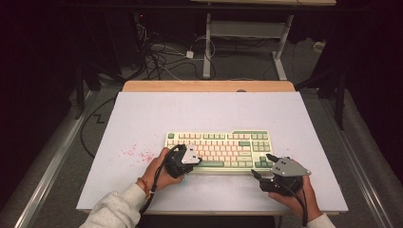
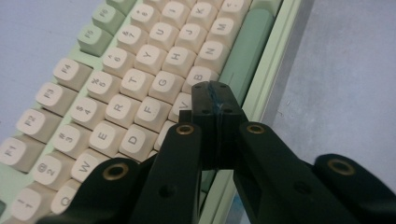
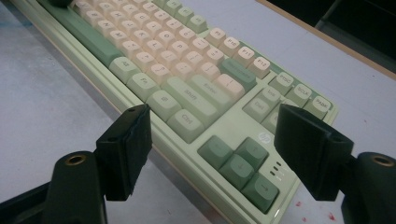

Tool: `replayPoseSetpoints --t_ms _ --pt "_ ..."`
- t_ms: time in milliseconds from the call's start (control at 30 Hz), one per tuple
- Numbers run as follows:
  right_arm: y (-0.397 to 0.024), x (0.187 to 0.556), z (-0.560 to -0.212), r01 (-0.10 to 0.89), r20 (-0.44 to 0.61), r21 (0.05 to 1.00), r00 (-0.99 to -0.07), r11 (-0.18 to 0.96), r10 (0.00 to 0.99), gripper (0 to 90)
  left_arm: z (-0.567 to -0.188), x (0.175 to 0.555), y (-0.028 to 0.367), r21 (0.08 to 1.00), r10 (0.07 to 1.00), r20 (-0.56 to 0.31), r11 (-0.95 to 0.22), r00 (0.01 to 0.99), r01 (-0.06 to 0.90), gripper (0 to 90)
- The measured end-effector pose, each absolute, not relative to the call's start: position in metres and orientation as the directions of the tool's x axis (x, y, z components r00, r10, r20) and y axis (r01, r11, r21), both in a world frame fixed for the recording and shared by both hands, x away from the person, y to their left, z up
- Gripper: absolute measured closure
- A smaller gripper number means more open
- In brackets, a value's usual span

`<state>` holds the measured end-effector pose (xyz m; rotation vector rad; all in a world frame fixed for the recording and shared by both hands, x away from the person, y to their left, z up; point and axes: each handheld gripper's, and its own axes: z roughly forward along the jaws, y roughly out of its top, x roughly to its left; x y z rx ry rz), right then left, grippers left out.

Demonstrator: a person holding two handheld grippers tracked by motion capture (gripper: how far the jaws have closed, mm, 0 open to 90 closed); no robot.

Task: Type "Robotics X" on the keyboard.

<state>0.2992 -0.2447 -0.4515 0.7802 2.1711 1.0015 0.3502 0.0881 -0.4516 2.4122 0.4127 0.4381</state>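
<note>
1. Tongs first, from the left: the left gripper (image 1: 192, 161) has its two jaws pressed together with nothing between them, and its tip is over the near edge of the keyboard (image 1: 218, 149), at the left part of it.
2. From the left gripper view, the closed tip sits just over the keys V and B, beside the long green space bar (image 2: 245, 49) (whether it really touches a key, I cannot tell).
3. The person's left hand (image 1: 159, 171) holds this gripper, and a light sleeve (image 1: 114, 209) comes in from the near edge.
4. The keyboard lies flat on the pale table (image 1: 142, 118), about in the middle and a little toward the near side; it is pale green with cream keys.
5. Some small red spots (image 1: 135, 153) are on the table, left of the keyboard.
6. On the right, the right gripper (image 1: 263, 164) has its jaws wide apart and holds nothing.
7. It is at the near right corner of the keyboard, and in its own view the arrow keys (image 3: 240, 163) lie between the two jaws (they stay apart from the pads).
</note>
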Motion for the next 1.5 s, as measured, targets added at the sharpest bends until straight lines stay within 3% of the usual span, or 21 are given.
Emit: replayPoseSetpoints --t_ms 233,867,1200,1500 --pt "-0.246 0.299 -0.451 0.249 -0.276 0.810 -0.637 0.531 0.720 28.0 -0.438 0.350 0.102 0.697 0.424 0.211 -0.697 0.881 0.168 78.1" --pt "-0.248 0.299 -0.450 0.250 -0.279 0.810 -0.632 0.530 0.724 28.0 -0.438 0.344 0.149 0.750 0.554 0.278 -0.636 0.785 0.184 25.6" --pt "-0.249 0.300 -0.450 0.250 -0.279 0.812 -0.628 0.528 0.726 28.1 -0.444 0.334 0.176 0.761 0.592 0.287 -0.618 0.753 0.196 18.7" --pt "-0.253 0.304 -0.447 0.259 -0.264 0.822 -0.615 0.507 0.743 29.5 -0.458 0.326 0.188 0.731 0.608 0.295 -0.640 0.737 0.235 18.3"
